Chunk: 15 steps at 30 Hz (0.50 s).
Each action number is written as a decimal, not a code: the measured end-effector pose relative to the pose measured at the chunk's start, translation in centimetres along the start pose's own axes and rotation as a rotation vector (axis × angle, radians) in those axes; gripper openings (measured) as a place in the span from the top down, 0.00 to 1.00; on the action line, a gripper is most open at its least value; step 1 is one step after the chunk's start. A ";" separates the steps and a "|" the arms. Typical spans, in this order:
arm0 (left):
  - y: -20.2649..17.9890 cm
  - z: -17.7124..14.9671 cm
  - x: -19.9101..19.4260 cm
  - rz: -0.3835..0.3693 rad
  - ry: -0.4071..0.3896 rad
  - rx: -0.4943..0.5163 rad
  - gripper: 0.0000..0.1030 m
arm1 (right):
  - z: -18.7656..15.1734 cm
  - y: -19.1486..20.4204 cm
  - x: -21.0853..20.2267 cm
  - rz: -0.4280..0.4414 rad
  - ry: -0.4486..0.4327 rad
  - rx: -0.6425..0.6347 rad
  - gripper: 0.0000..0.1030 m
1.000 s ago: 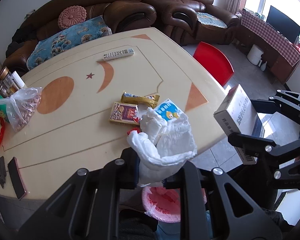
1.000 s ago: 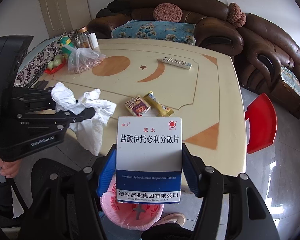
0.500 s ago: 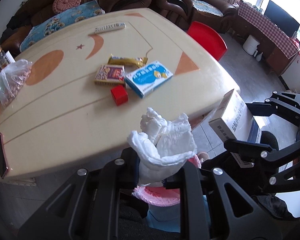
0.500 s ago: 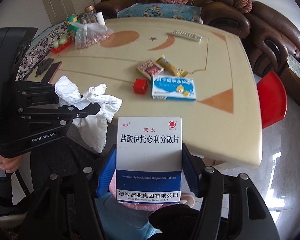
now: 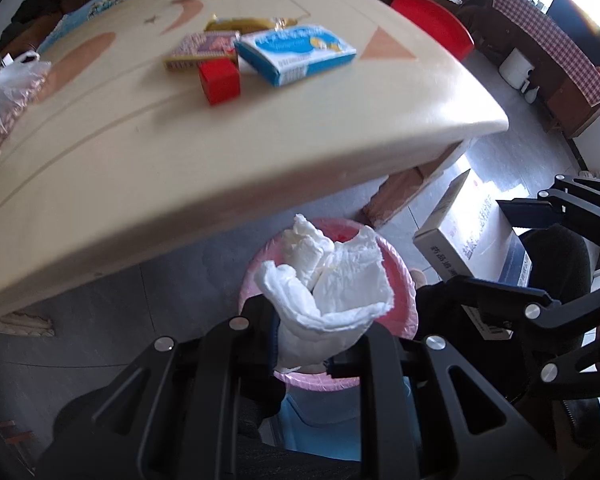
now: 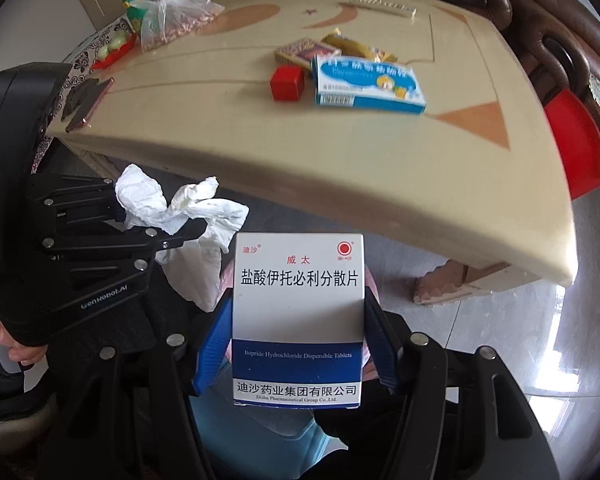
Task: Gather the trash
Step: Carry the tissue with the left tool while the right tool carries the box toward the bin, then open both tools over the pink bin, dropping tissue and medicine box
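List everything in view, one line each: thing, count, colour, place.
tissue: 1, white, in left claw above bin
medicine box: 1, white-blue, in right claw
bin: 1, pink-lined, floor beside table
table: 1, cream
blue box: 1, blue, on table
red block: 1, red, on table
remote: 1, white, far edge
phone: 1, dark, table's left edge
left claw: 1, black, shut on tissue
right claw: 1, black-blue, shut on medicine box
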State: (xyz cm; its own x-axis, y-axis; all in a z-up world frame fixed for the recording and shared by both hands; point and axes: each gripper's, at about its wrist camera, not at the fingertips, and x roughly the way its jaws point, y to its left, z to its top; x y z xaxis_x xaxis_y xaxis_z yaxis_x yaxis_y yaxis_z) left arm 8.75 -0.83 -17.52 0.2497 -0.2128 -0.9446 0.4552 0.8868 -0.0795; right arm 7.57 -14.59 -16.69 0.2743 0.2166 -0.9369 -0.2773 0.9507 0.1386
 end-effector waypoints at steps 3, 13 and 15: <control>-0.3 -0.8 1.7 -0.004 0.023 0.005 0.84 | -0.5 -0.2 1.5 -0.001 0.025 0.006 0.42; 0.4 -2.2 8.5 -0.046 0.157 -0.058 0.84 | -2.6 -2.0 8.1 0.013 0.125 0.064 0.42; 0.6 -2.3 9.6 -0.050 0.179 -0.072 0.84 | -3.0 -2.5 9.4 0.012 0.142 0.079 0.42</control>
State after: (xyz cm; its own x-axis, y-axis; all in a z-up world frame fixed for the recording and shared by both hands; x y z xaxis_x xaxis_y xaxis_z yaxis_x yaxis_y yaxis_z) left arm 9.44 -1.38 -27.41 0.0697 -0.1867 -0.9800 0.3992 0.9055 -0.1441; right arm 8.05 -15.58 -26.77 0.1370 0.1998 -0.9702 -0.2053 0.9639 0.1695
